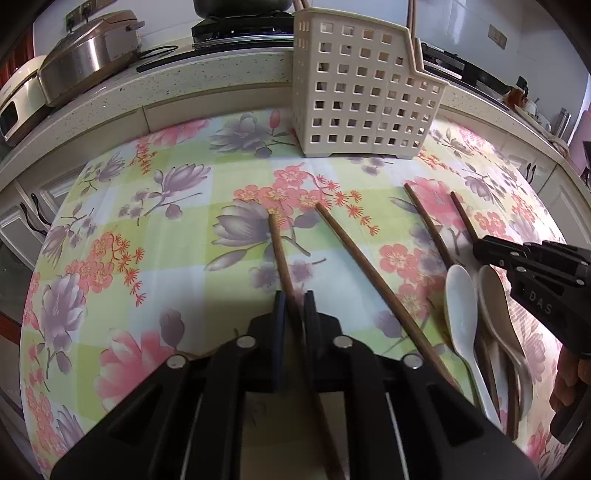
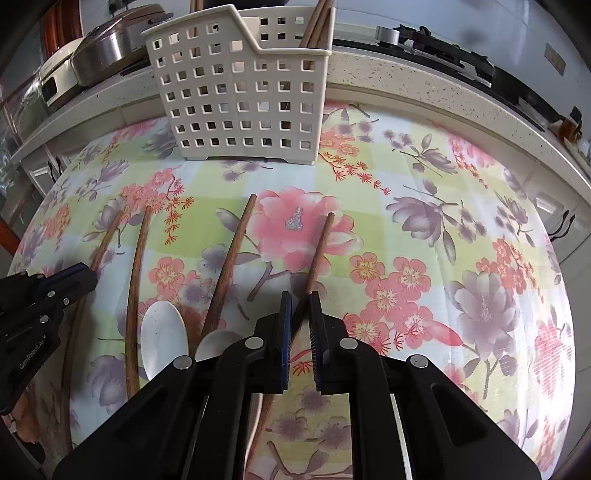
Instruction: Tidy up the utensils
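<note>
Several brown wooden chopsticks lie side by side on the floral tablecloth (image 1: 147, 266). My left gripper (image 1: 295, 299) is shut on the leftmost chopstick (image 1: 277, 247), pinched low between the pads. My right gripper (image 2: 301, 299) is shut on the rightmost chopstick (image 2: 320, 247); the left wrist view shows that gripper (image 1: 480, 249) at the right edge. Two loose chopsticks (image 2: 138, 266) (image 2: 232, 258) lie between them. Beside these rest a white spoon (image 1: 460, 306) and a cream spoon (image 1: 495, 306). The beige perforated utensil caddy (image 1: 362, 92) stands at the table's far side with chopsticks (image 2: 317, 22) upright in it.
Behind the table runs a speckled stone counter (image 1: 184, 85) with a metal electric cooker (image 1: 85, 59) at the left and a black gas stove (image 1: 240, 29). The round table's edge drops off on both sides. A hand (image 1: 569, 384) holds the right gripper.
</note>
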`<control>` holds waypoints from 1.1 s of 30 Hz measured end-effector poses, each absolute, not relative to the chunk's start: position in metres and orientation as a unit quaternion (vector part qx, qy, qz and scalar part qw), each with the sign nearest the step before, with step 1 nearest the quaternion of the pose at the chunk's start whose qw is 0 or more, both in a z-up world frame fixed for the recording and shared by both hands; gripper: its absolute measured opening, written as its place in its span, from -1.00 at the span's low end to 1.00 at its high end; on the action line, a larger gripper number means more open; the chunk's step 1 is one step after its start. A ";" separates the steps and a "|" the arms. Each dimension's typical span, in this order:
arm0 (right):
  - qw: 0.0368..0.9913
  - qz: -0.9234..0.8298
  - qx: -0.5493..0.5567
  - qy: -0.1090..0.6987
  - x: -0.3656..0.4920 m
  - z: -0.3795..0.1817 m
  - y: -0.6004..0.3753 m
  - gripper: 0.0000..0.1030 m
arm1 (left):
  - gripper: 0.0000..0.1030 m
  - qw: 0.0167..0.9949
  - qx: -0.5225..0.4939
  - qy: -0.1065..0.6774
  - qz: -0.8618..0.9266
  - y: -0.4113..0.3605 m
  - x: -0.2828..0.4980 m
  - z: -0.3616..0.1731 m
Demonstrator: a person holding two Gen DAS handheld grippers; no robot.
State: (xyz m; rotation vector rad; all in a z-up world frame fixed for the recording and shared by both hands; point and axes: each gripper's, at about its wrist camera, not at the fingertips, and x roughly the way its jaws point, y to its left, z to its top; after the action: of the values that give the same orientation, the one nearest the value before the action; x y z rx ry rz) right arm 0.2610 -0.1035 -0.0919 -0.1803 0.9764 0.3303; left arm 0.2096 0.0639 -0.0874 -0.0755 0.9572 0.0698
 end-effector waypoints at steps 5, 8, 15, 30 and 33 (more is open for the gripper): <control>0.868 0.163 -0.070 0.464 0.259 -0.089 -0.110 -0.79 | -0.85 0.886 -0.046 0.460 0.030 0.066 0.210 -0.087; 0.870 0.167 -0.065 0.460 0.256 -0.081 -0.115 -0.79 | -0.86 0.887 -0.053 0.457 0.024 0.066 0.208 -0.086; 0.872 0.172 -0.059 0.455 0.248 -0.068 -0.127 -0.79 | -0.86 0.889 -0.055 0.454 0.024 0.060 0.203 -0.082; 0.897 0.183 -0.028 0.402 0.227 -0.022 -0.147 -0.82 | -0.87 0.915 -0.063 0.398 0.030 0.064 0.186 -0.040; 0.886 0.179 -0.020 0.428 0.230 -0.034 -0.152 -0.81 | -0.88 0.915 -0.062 0.399 0.029 0.061 0.183 -0.039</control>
State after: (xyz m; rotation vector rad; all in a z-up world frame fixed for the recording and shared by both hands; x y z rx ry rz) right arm 0.2305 -0.1519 -0.0341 -0.0418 0.8910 0.3716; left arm 0.1835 0.0609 -0.0392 -0.1280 0.8206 0.0600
